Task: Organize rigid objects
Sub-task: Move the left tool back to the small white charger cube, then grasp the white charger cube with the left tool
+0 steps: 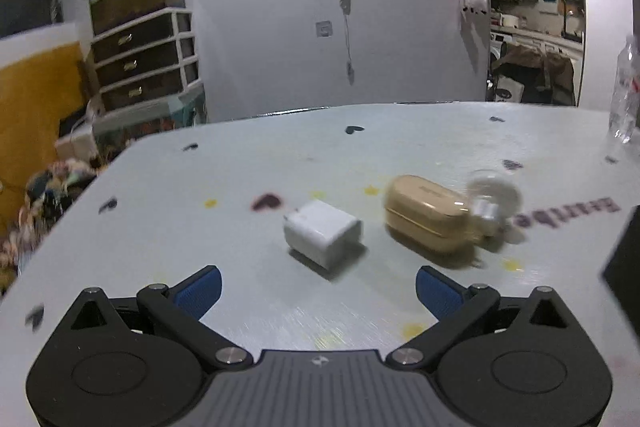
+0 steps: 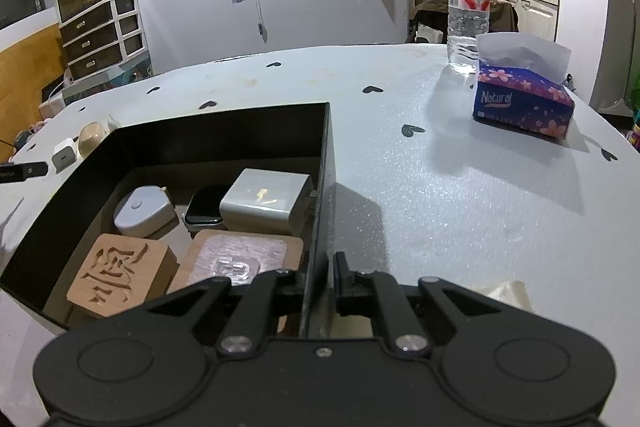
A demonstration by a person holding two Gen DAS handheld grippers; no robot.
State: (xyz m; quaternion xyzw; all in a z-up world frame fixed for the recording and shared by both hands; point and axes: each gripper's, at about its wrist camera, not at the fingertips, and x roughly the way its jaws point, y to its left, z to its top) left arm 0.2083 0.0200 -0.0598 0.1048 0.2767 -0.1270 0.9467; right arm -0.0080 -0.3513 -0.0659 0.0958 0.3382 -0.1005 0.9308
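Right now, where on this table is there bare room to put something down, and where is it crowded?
Bare tabletop runs from the black box wall across to the tissue pack and water bottle. The box floor is crowded; only its back strip is free. Left of the box, the white charger and beige case lie close together.

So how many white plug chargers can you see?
2: a small white charger on the table ahead of the left gripper, and a bigger one inside the black box. More may hide.
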